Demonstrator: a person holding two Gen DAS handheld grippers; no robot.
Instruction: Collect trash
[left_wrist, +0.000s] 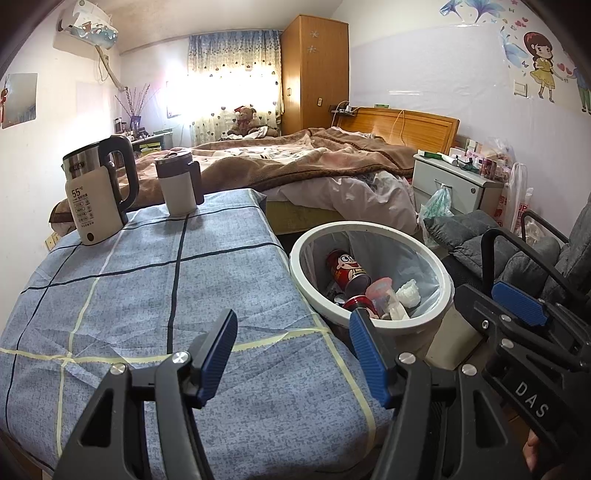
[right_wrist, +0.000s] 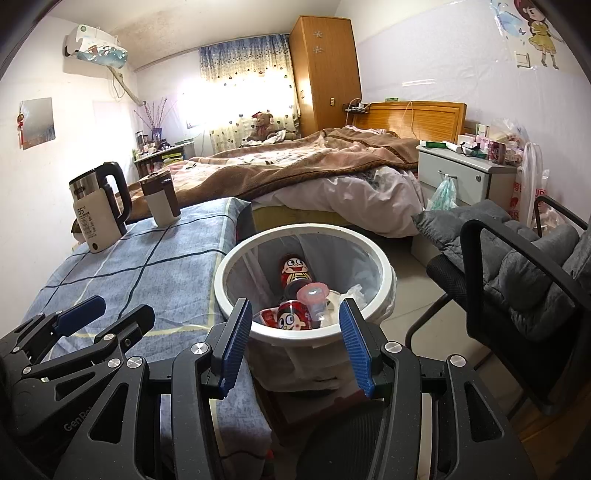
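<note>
Looks pretty much done: red cans (right_wrist: 291, 317), a pink-lidded cup (right_wrist: 314, 295) and tissue (left_wrist: 408, 291) sit in the trash bin (right_wrist: 229, 269) beside the bench (left_wrist: 147, 295), and left gripper (left_wrist: 295, 354) and right gripper (right_wrist: 295, 332) both have jaws spread, holding nothing.

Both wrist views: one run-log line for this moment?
left gripper: open, empty | right gripper: open, empty | bin: cans, wrappers inside | table: kettle, mug

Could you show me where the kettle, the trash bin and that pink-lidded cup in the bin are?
kettle (left_wrist: 96, 192): left wrist view, on its cream front panel.
trash bin (right_wrist: 236, 258): right wrist view, on its white rim.
pink-lidded cup (right_wrist: 313, 293): right wrist view, on its pink lid.
</note>
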